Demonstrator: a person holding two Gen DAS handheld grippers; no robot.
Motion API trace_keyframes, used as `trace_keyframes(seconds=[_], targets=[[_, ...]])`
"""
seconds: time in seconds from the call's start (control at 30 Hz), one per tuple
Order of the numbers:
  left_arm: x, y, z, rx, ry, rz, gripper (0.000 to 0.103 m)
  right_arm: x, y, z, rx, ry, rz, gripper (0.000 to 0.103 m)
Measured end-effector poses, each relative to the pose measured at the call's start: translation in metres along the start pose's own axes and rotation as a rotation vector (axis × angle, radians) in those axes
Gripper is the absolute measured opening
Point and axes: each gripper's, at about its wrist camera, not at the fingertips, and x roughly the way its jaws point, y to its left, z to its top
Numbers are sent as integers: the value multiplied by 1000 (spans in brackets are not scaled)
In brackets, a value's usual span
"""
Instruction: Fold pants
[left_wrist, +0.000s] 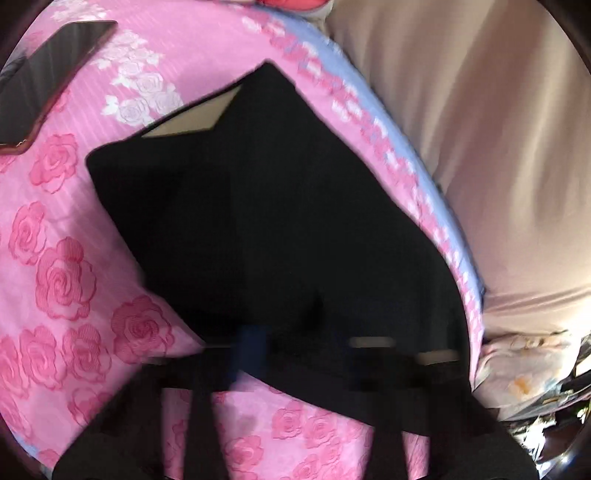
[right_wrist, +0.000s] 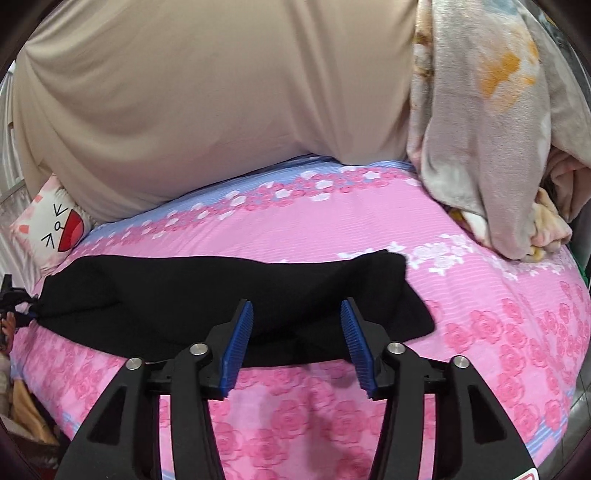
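Note:
Black pants (left_wrist: 258, 229) lie folded on the pink rose bedsheet (left_wrist: 55, 280), waist end with a pale inner lining (left_wrist: 192, 116) at the far side. My left gripper (left_wrist: 306, 350) is blurred at the near edge of the pants; its fingers merge with the black cloth, so its state is unclear. In the right wrist view the pants (right_wrist: 177, 306) lie as a long strip across the bed. My right gripper (right_wrist: 297, 321) is open and empty, its blue pads (right_wrist: 238, 343) just over the near edge of the pants. The other gripper (right_wrist: 14, 306) shows at the pants' left end.
A dark phone (left_wrist: 48, 74) lies on the sheet far left. A beige covered bulk (right_wrist: 207, 96) rises behind the bed. A patterned blanket (right_wrist: 487, 122) hangs at the right. A cat-face pillow (right_wrist: 55, 225) sits at the left.

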Motion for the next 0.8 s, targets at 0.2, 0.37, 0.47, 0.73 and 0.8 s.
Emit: trace_keyframes(seconds=[0.2,0.37,0.47,0.73,0.8], targets=[[-78,-26,16,152,-131,7,9,7,20,4,-4,-3,34,54],[-56,13,9,154,-42,250,13,19,11,-9,58,25,4,56],[-39,25,-3,122,-37,265,17,19,-6,-12,140,34,-10,56],[-103,-32,-37,177,-422,498,73,-7,-61,0,312,-2,-81,76],[-110,-57,-47,240,-468,502,81,-3,-77,-1,407,11,-6,77]])
